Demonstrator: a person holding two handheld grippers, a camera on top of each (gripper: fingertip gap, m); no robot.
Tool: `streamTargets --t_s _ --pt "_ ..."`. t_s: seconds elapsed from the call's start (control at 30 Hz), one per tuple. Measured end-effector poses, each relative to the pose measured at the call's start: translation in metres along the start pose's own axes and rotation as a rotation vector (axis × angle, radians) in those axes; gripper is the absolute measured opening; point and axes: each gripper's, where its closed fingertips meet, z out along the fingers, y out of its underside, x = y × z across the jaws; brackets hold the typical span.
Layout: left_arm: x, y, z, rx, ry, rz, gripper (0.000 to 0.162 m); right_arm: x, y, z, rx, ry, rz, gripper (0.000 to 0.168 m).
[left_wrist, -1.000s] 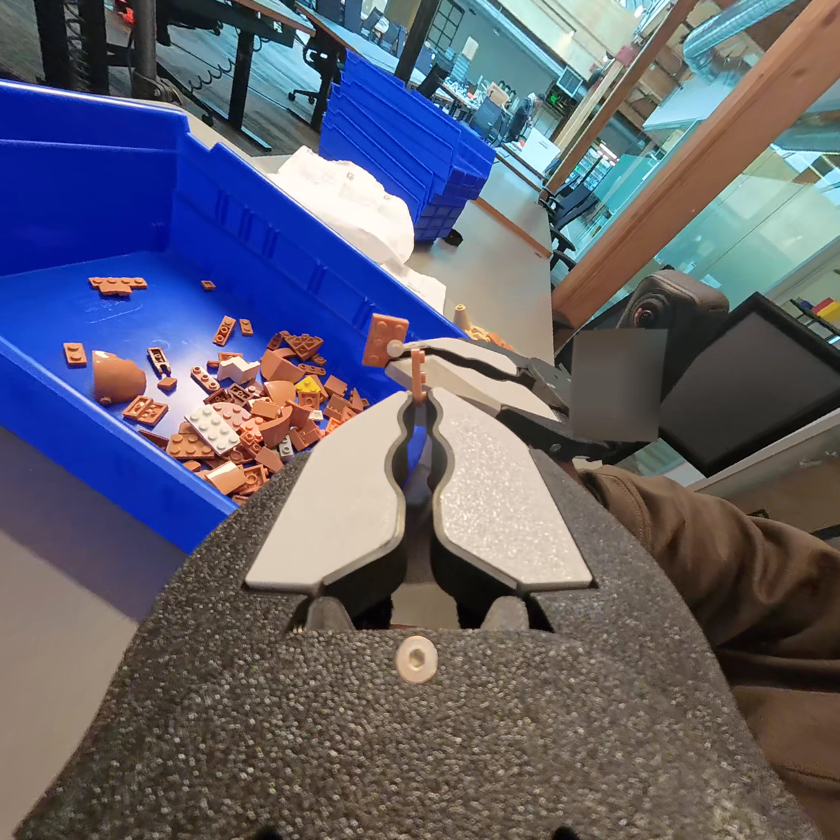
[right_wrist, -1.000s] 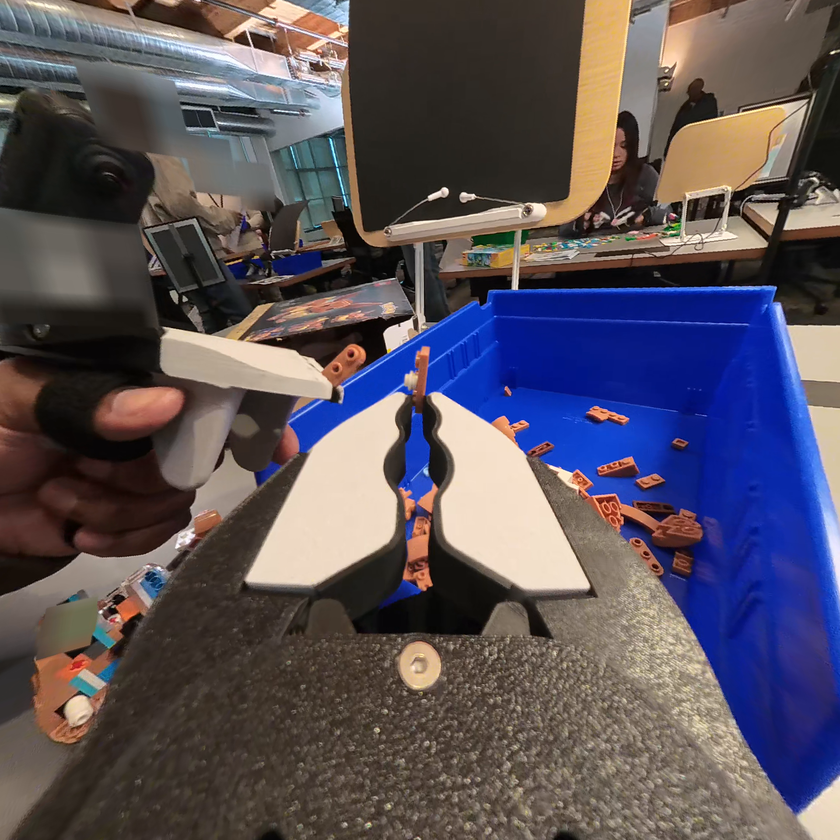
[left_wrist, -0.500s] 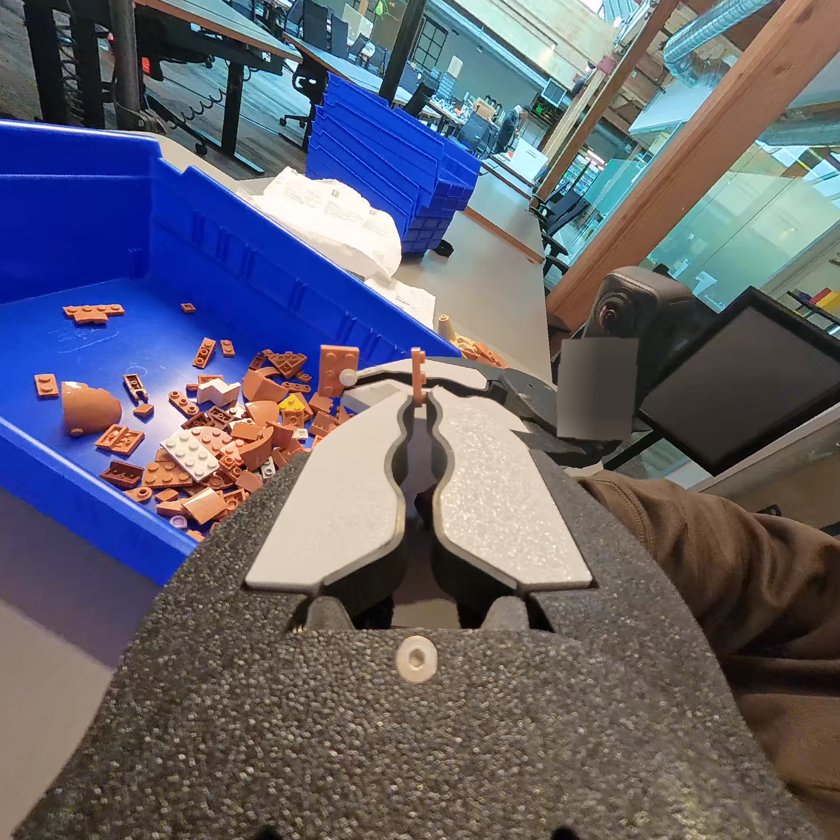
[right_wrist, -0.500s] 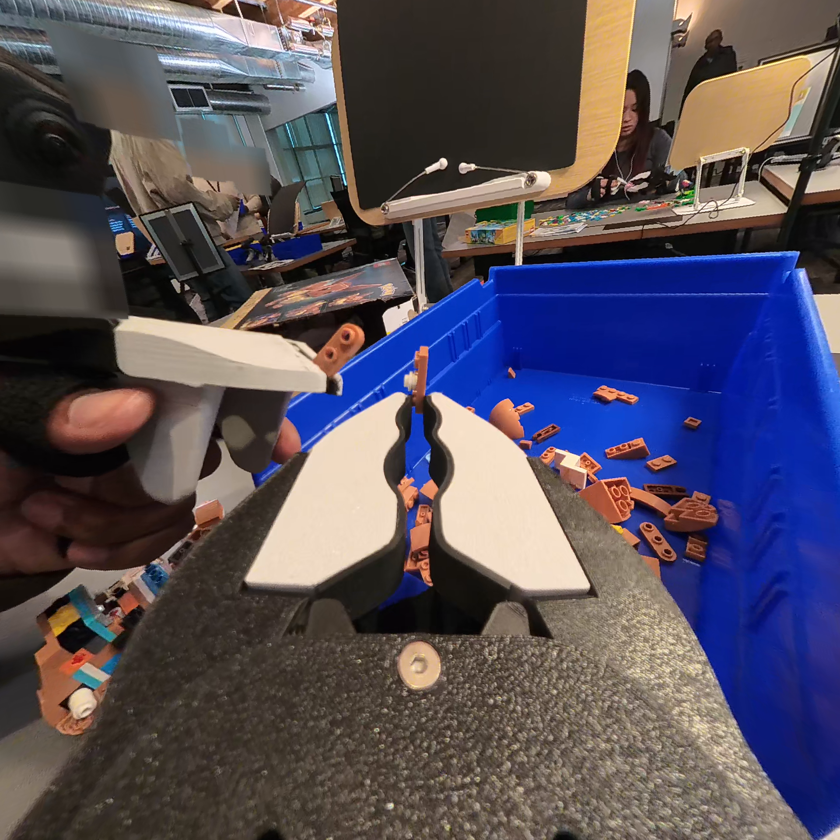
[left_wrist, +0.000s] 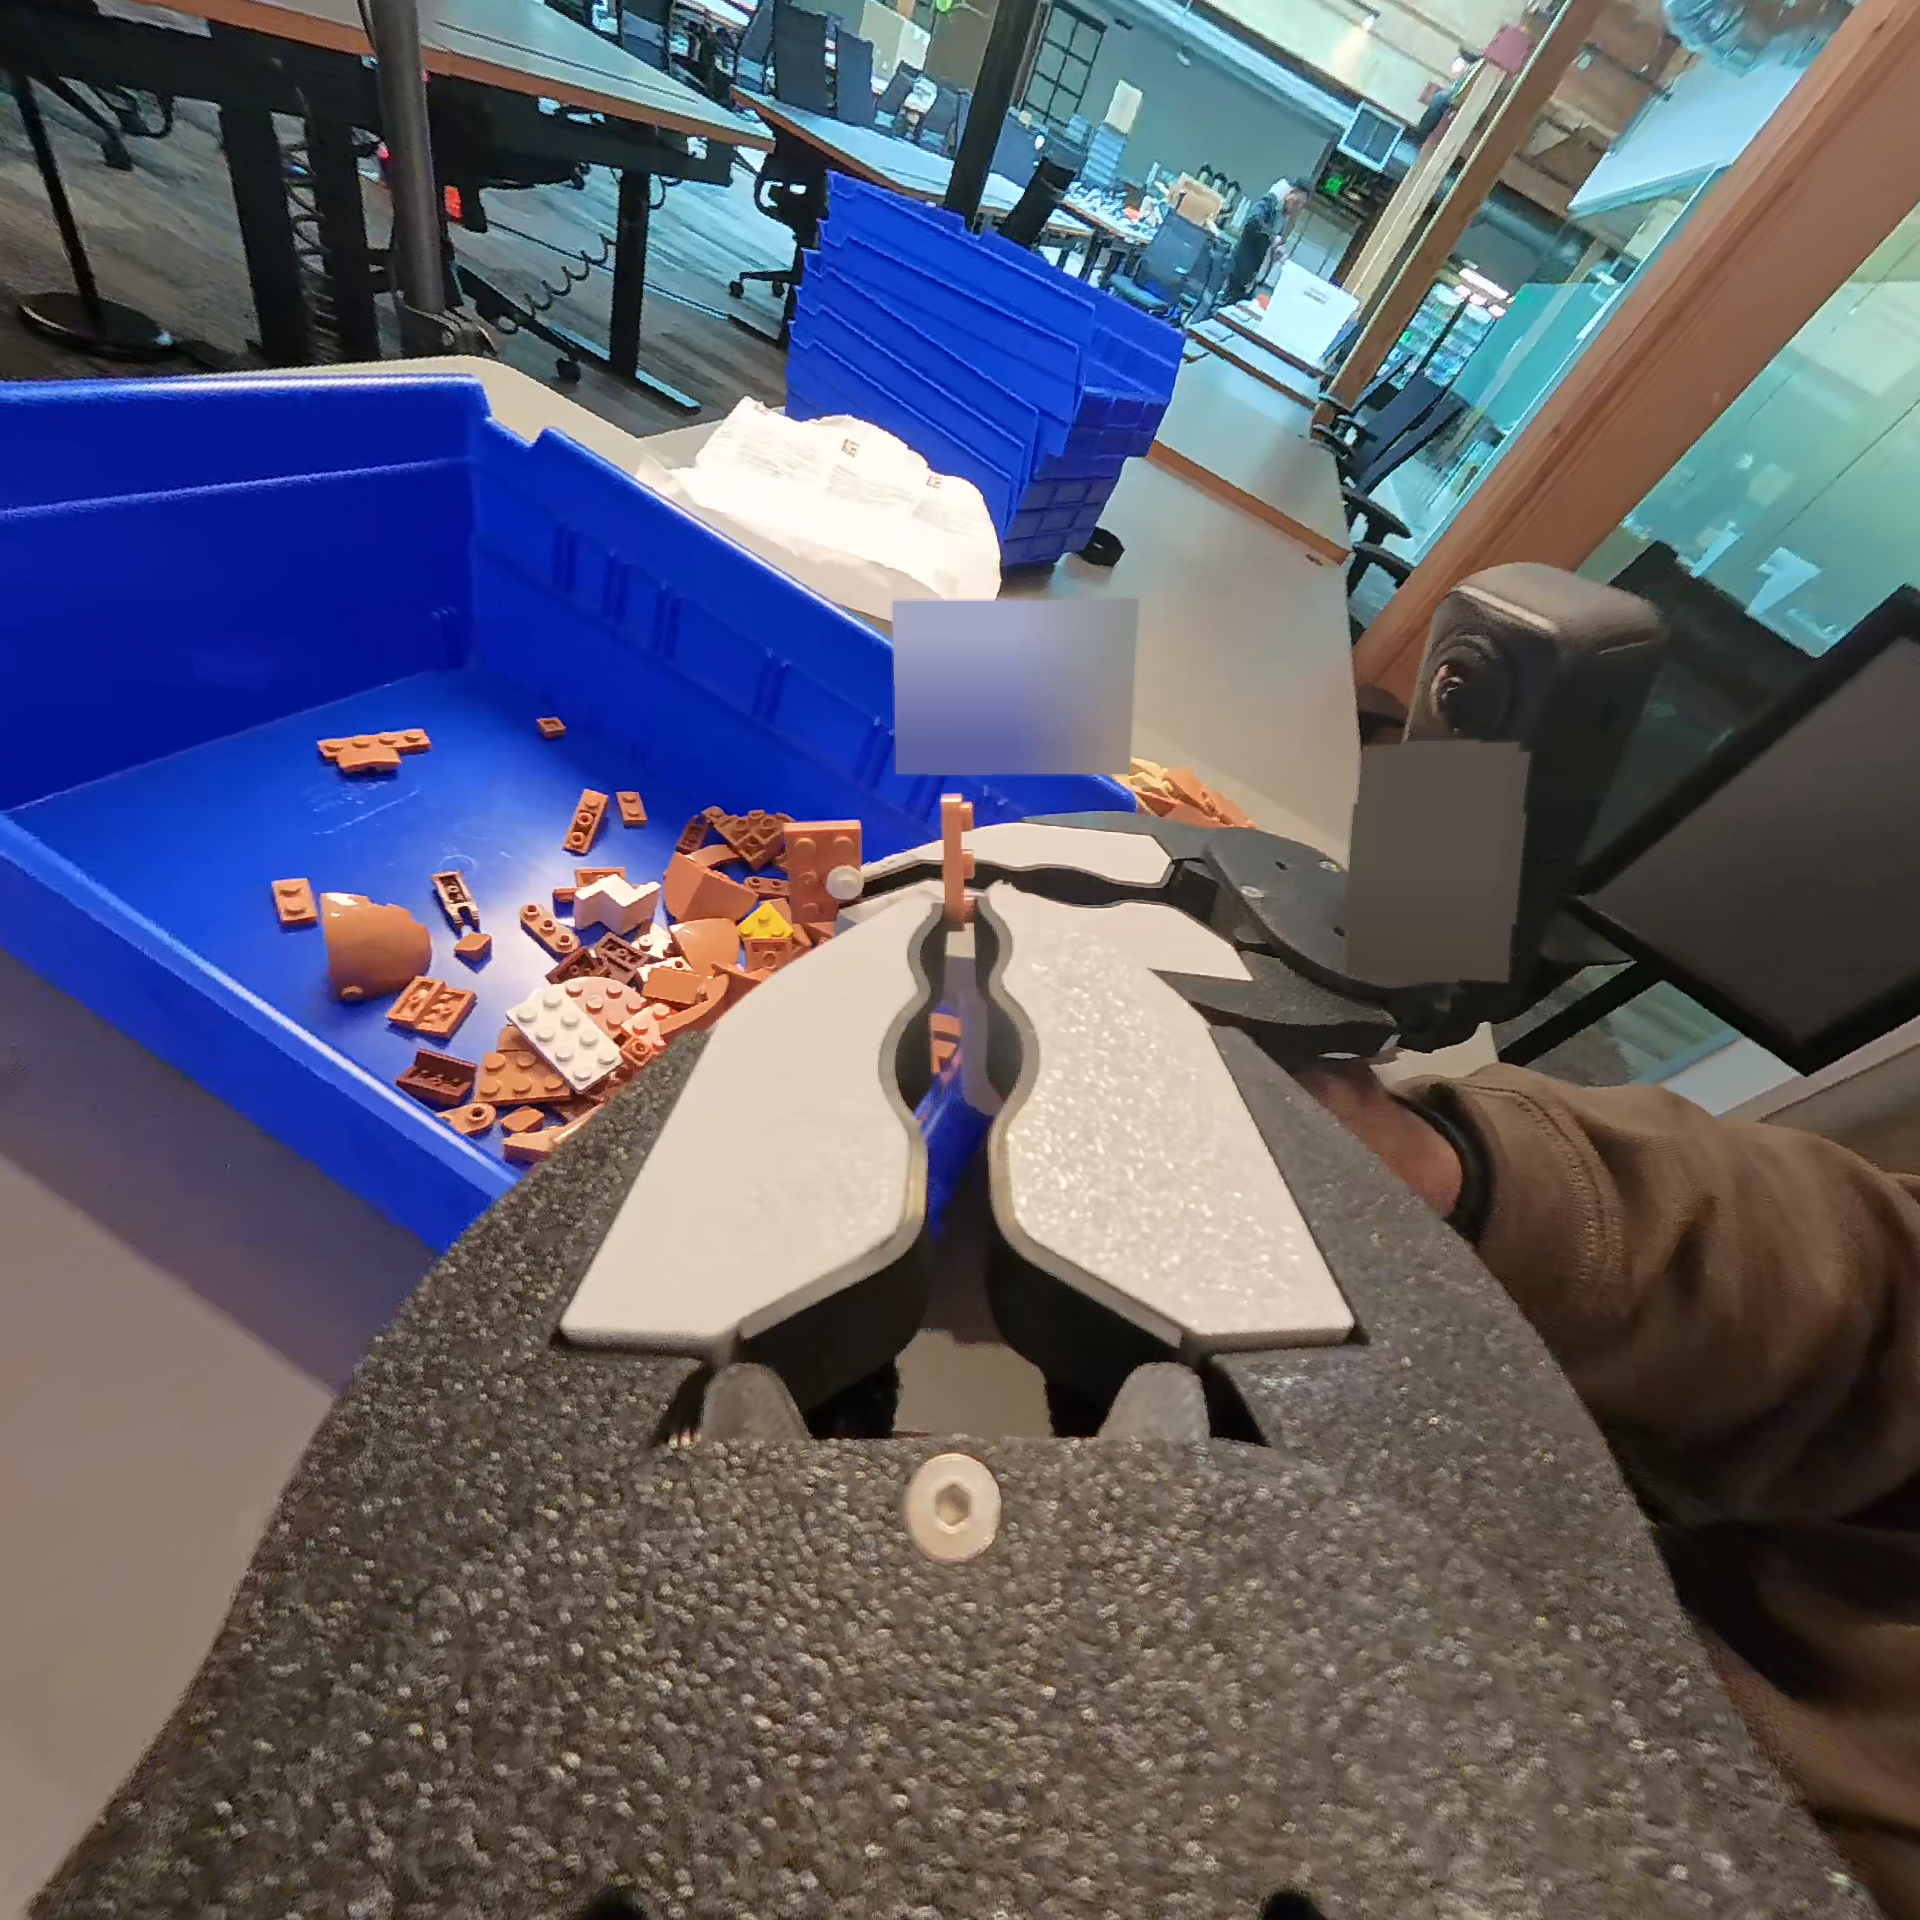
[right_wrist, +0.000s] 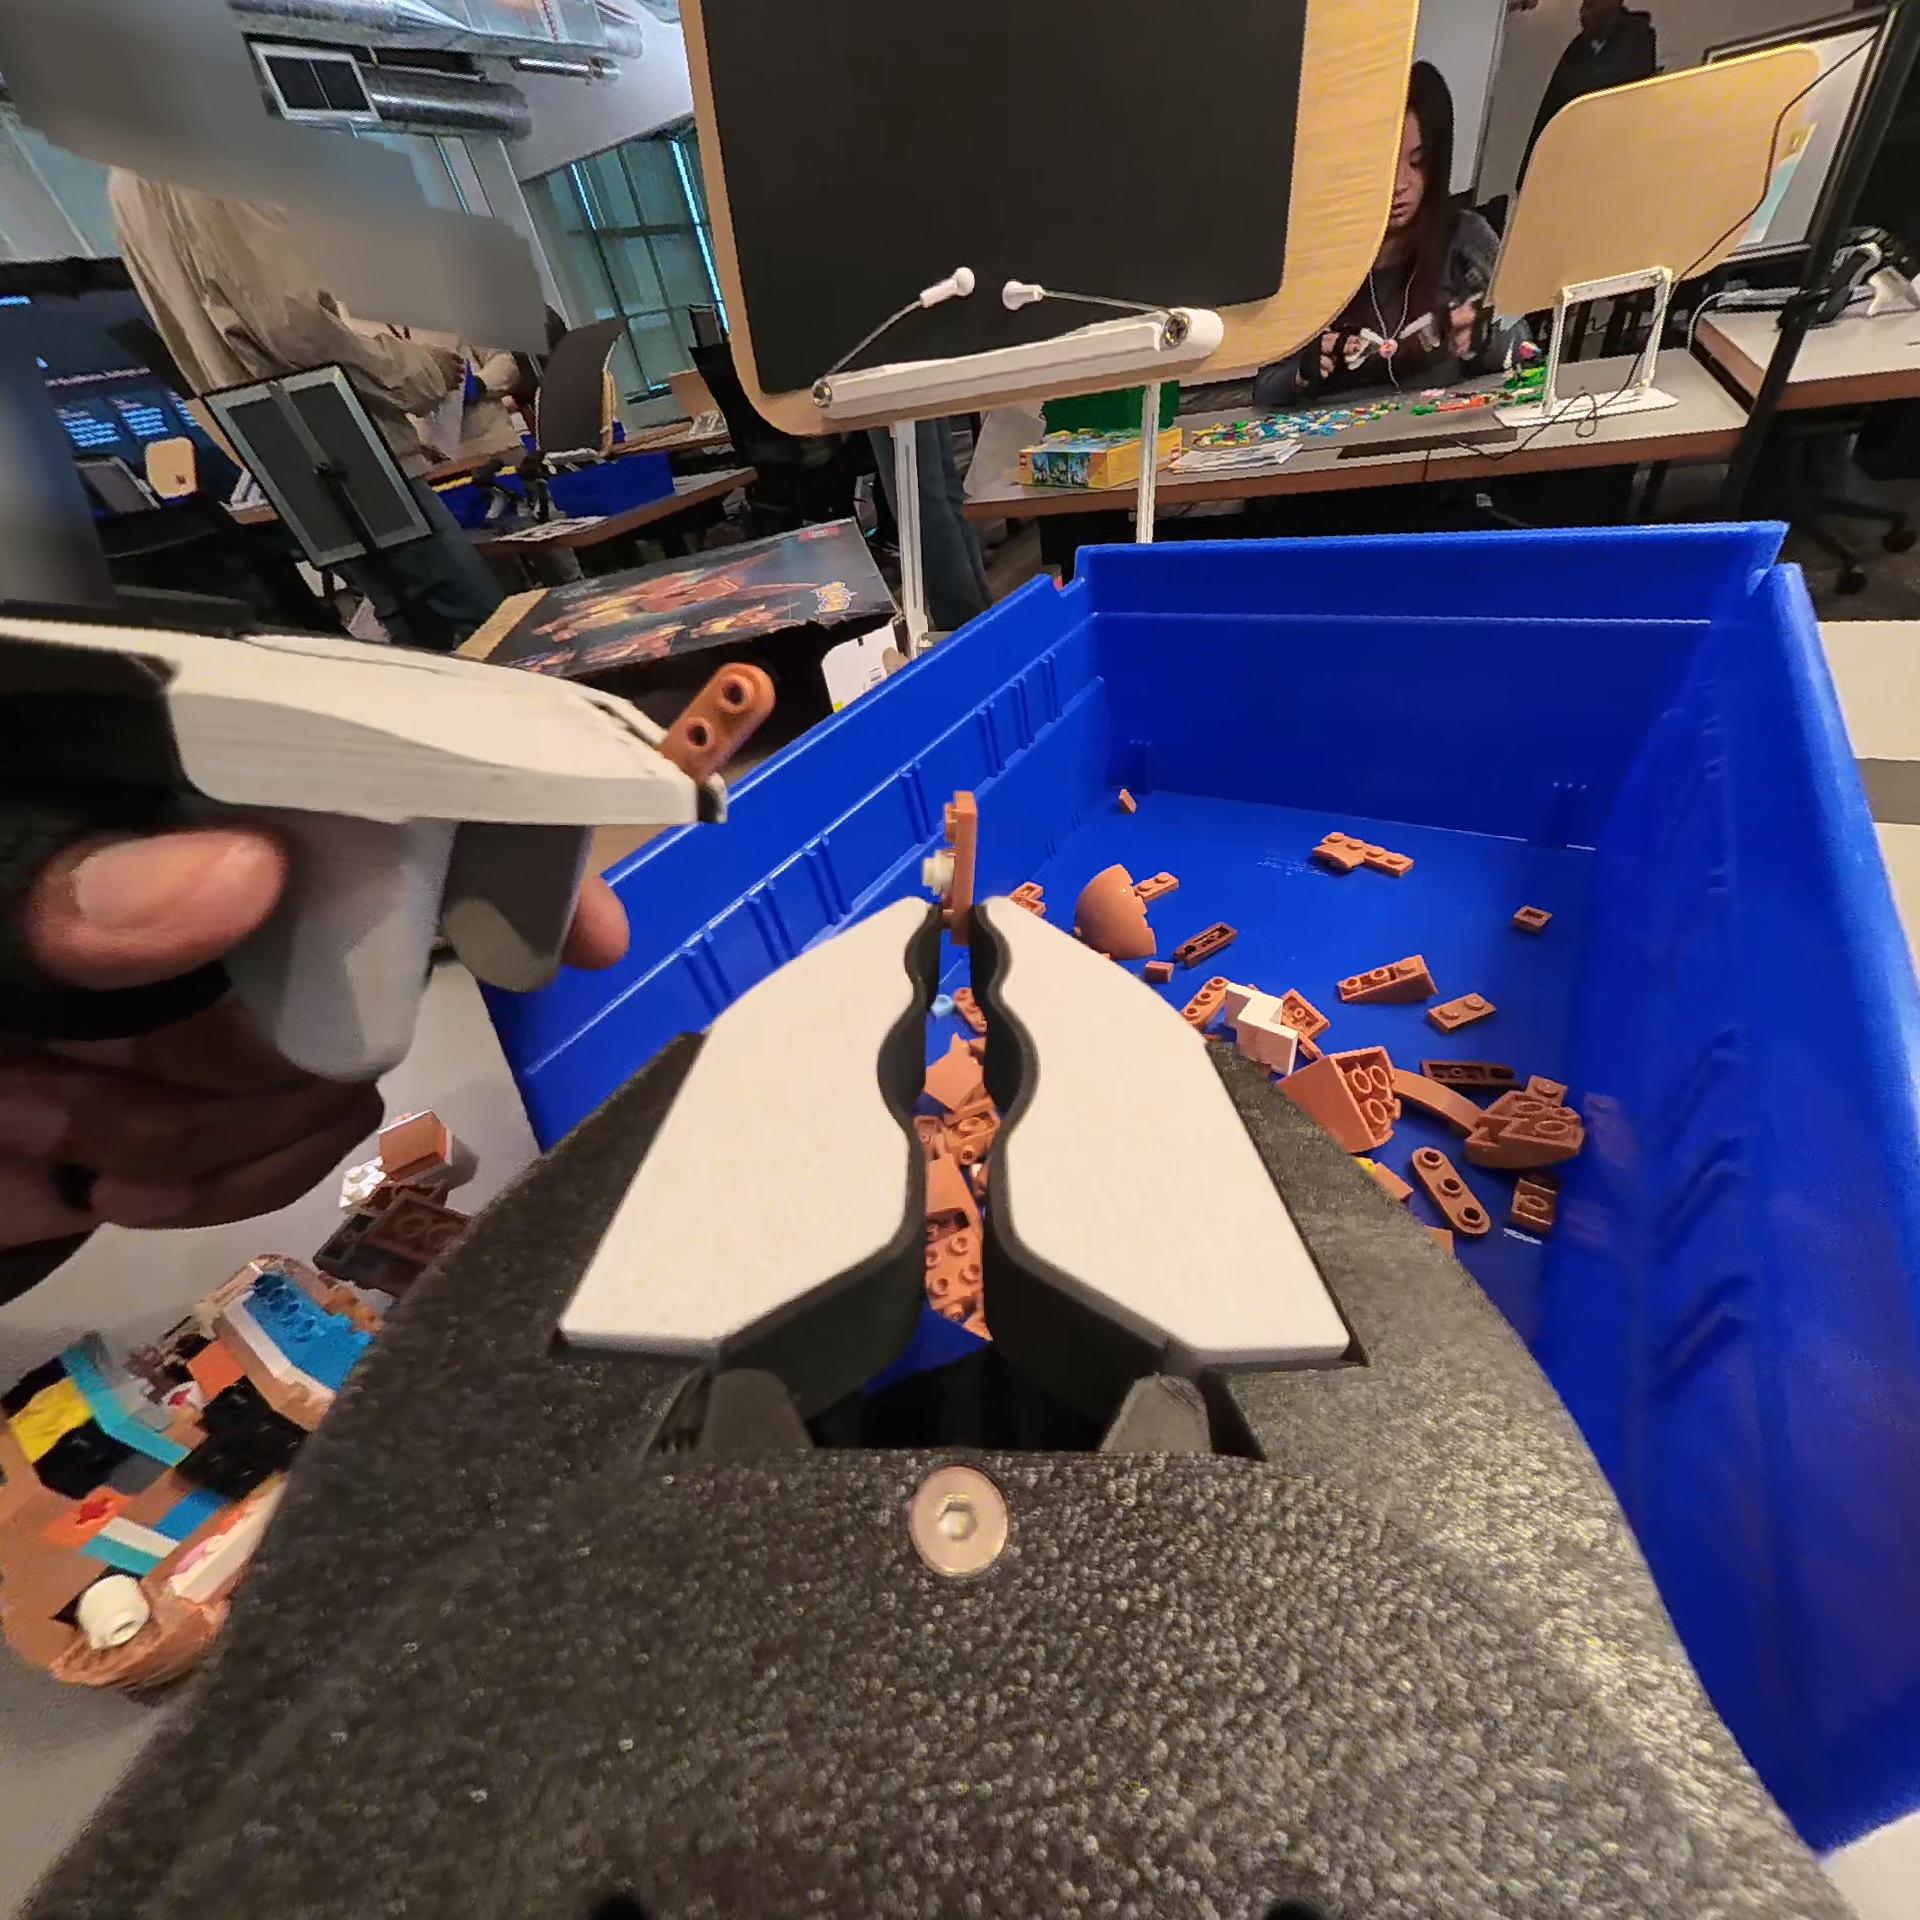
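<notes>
The left tongs (left_wrist: 958, 914) are pressed together, pinching a thin brown strip (left_wrist: 955, 847) that stands upright out of their tips, just above the near corner of the blue bin (left_wrist: 260, 540). Held by its lower end, the strip shows most of its length free, which seems meant to leave it open for joining. The right tongs (right_wrist: 958, 914) are likewise pressed together on a small brown plate (right_wrist: 961, 862), gripped edge-on with a white peg on its left face, over the bin's near wall. In the right wrist view the left tongs come in from the left of the bin, a hand (right_wrist: 156, 997) wrapped round their handle, their strip seen as a short two-hole piece; it sits near the plate but apart from it. Inside the bin lies a loose heap of brown bricks (left_wrist: 582, 997), mostly against the near wall, with a domed piece and a white plate among them. On the bench (left_wrist: 156, 1299) left of the bin in the right wrist view rests a part-built colourful model (right_wrist: 156, 1455). Behind the bin stand a stack of blue bins (left_wrist: 987, 364) and crumpled white bags (left_wrist: 852, 499).

Compared with a second ago, both tongs have dropped lower toward the bin, and the plate now sits closer to the strip.
</notes>
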Motion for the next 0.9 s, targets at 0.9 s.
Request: streamTargets --t_s 0.9 --pt "-0.012 -0.003 -0.004 -0.01 -0.105 0.082 0.005 -0.025 -0.002 -0.03 -0.069 -0.024 -0.055 0.0"
